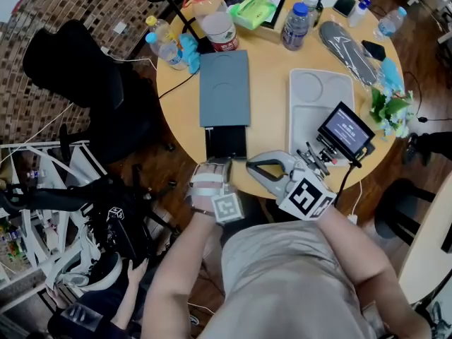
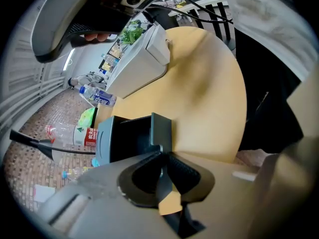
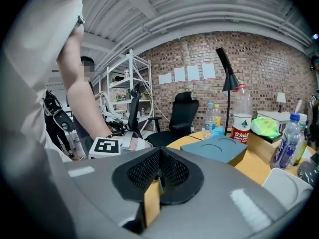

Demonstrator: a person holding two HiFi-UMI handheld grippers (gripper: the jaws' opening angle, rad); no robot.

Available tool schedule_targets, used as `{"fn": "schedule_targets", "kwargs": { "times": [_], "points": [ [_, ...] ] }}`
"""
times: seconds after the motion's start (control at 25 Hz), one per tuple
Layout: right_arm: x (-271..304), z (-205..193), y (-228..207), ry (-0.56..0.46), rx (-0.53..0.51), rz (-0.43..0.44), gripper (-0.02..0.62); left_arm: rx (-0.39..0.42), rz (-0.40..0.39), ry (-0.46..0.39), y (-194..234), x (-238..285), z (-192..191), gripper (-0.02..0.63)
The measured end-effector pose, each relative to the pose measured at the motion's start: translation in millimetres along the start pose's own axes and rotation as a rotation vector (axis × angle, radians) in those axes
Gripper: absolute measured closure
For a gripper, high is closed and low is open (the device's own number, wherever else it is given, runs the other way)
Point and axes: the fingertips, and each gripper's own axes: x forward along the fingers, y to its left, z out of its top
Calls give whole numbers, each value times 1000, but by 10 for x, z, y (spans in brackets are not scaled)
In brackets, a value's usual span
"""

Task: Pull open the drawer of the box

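— Round wood table, seen from the head. Where is the box?
— Just past the left gripper. Its drawer sticks out toward the person, dark inside, so it looks mostly open.
— Why is the right gripper there?
— It hangs just beside the left one, near the table edge, touching nothing. I think it waits, since one pull needs only one gripper.
— Now the left gripper view?
— Jaws are pinched on the drawer's thin front wall. The open drawer is straight ahead of the jaws, with the box behind it. Holding that wall lets the pull go straight back.
— And the right gripper view?
— Jaws are pressed together with nothing in them. The box sits ahead and to the right of the jaws, well apart. The left gripper's marker cube is off to the left.
— What's left to do?
— Maybe only a little. A crooked pull could drag the whole box, I guess.
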Motion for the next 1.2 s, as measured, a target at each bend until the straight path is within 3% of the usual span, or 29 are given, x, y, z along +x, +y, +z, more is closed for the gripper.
{"fn": "schedule_targets", "kwargs": {
  "times": [1.04, 1.2],
  "points": [
    [-44, -40, 247, -11, -17, 48, 592, -4, -92, 30, -495, -335, -4, 563],
    [-58, -119, 222, 0, -16, 45, 592, -63, -113, 26, -486, -359, -9, 540]
  ]
}}
